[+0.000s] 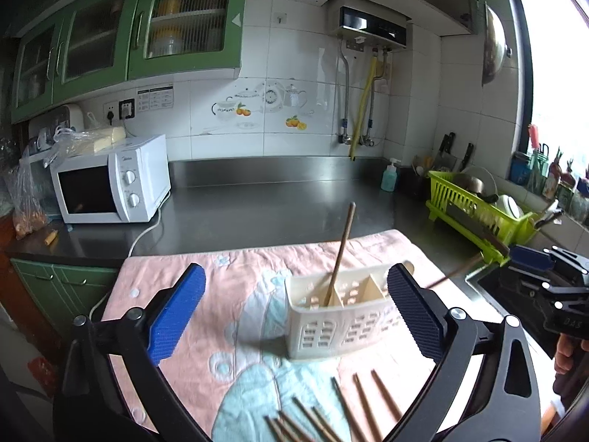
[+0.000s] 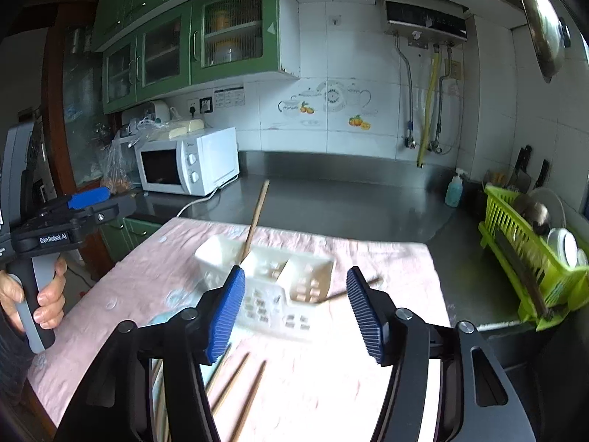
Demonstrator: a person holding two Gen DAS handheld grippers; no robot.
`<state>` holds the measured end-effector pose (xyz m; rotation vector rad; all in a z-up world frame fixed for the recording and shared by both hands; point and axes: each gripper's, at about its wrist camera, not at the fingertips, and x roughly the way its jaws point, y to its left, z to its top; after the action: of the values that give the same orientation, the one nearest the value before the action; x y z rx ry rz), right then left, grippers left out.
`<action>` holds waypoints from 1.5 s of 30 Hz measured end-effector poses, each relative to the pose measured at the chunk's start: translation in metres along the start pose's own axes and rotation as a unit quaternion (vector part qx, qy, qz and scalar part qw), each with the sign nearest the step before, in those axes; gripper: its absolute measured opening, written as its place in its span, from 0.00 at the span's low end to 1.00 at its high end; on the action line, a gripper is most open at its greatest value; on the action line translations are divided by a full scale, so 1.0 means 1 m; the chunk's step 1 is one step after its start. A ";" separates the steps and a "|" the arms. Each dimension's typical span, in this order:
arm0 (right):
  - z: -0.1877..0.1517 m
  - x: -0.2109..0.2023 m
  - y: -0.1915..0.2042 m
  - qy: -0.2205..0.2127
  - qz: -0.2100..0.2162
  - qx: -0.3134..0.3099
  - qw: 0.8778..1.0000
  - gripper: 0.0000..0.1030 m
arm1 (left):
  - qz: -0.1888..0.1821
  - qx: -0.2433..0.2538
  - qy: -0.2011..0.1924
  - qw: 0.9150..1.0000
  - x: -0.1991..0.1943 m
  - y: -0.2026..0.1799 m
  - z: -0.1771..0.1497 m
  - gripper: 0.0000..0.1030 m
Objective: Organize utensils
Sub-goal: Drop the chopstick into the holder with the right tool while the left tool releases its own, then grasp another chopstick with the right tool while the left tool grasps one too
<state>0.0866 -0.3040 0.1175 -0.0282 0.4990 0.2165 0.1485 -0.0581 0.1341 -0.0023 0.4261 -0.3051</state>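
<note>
A white slotted utensil holder [image 1: 342,313] stands on a pink towel [image 1: 206,287]. One brown chopstick [image 1: 340,254] stands tilted in its left compartment. Several chopsticks [image 1: 331,416] lie on the towel in front of it. My left gripper [image 1: 296,311] is open and empty, just in front of the holder. In the right wrist view my right gripper [image 2: 294,313] is open and empty above the holder [image 2: 268,280]. A chopstick [image 2: 353,289] lies slanted by the holder's right end, blurred. More chopsticks [image 2: 235,386] lie near the towel's front.
A steel counter [image 1: 276,199] holds a white microwave [image 1: 110,180] at the left, a soap bottle [image 1: 390,175] and a green dish rack [image 1: 478,213] at the right. A sink edge lies right of the towel.
</note>
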 end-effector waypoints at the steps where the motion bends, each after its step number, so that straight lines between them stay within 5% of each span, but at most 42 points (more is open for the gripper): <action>1: -0.008 -0.002 0.003 0.005 0.003 0.001 1.000 0.55 | 0.001 0.001 0.003 1.000 -0.007 0.000 -0.009 0.95; 13: -0.153 -0.001 0.045 0.117 0.013 0.034 0.993 0.55 | 0.038 -0.016 0.085 0.996 -0.050 0.011 -0.124 0.95; 18: -0.192 0.005 0.062 0.144 0.011 0.046 0.988 0.43 | 0.057 -0.040 0.113 0.991 -0.058 0.020 -0.167 0.95; 23: -0.210 0.018 0.079 0.163 0.012 0.050 0.985 0.30 | 0.069 -0.043 0.131 0.988 -0.065 0.019 -0.196 0.95; 30: -0.215 0.028 0.078 0.180 0.005 0.054 0.982 0.26 | 0.058 -0.040 0.158 0.985 -0.063 0.009 -0.220 0.94; 37: -0.214 0.028 0.076 0.181 0.006 0.057 0.982 0.26 | 0.044 -0.046 0.175 0.982 -0.056 0.001 -0.228 0.76; 39: -0.215 0.029 0.077 0.182 0.007 0.056 0.982 0.26 | 0.036 -0.047 0.181 0.982 -0.054 -0.001 -0.230 0.62; 43: -0.216 0.029 0.079 0.183 0.000 0.050 0.982 0.24 | 0.018 -0.053 0.204 0.977 -0.047 -0.006 -0.238 0.50; 45: -0.216 0.029 0.079 0.184 -0.002 0.048 0.982 0.23 | 0.008 -0.054 0.212 0.976 -0.045 -0.011 -0.243 0.50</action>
<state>-0.0069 -0.2385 -0.0841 0.0267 0.8779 0.1838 0.0077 -0.0408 -0.0681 -0.0413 0.8654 -0.2645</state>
